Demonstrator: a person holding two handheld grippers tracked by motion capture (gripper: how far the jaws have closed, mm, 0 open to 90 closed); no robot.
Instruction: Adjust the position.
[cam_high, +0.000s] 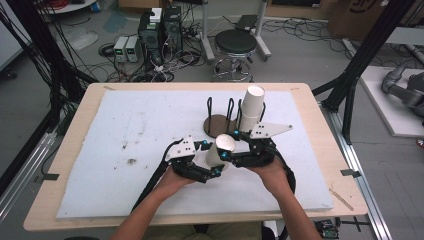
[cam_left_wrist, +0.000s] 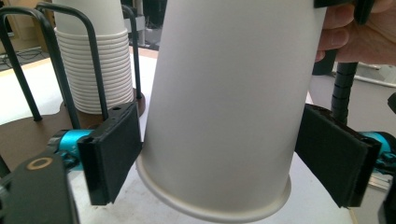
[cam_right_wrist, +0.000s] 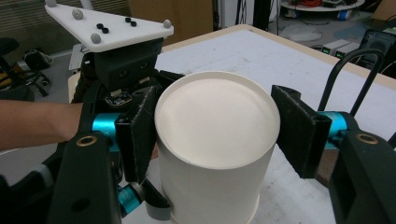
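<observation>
Between both tools (cam_high: 235, 145), paper cup (cam_high: 218, 151)

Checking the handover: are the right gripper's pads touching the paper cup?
Touching. The right gripper view shows the right gripper with both pads pressed against the paper cup near its base.

Landmark: rack (cam_high: 220, 117) on white mat (cam_high: 130, 130).
Stack (cam_high: 251, 107): cups in rack, right end, tilted.
Cup (cam_high: 218, 150): just before rack, tilted, between both grippers.
Left gripper (cam_high: 200, 159): left of cup.
Right gripper (cam_high: 235, 147): right of cup.
</observation>
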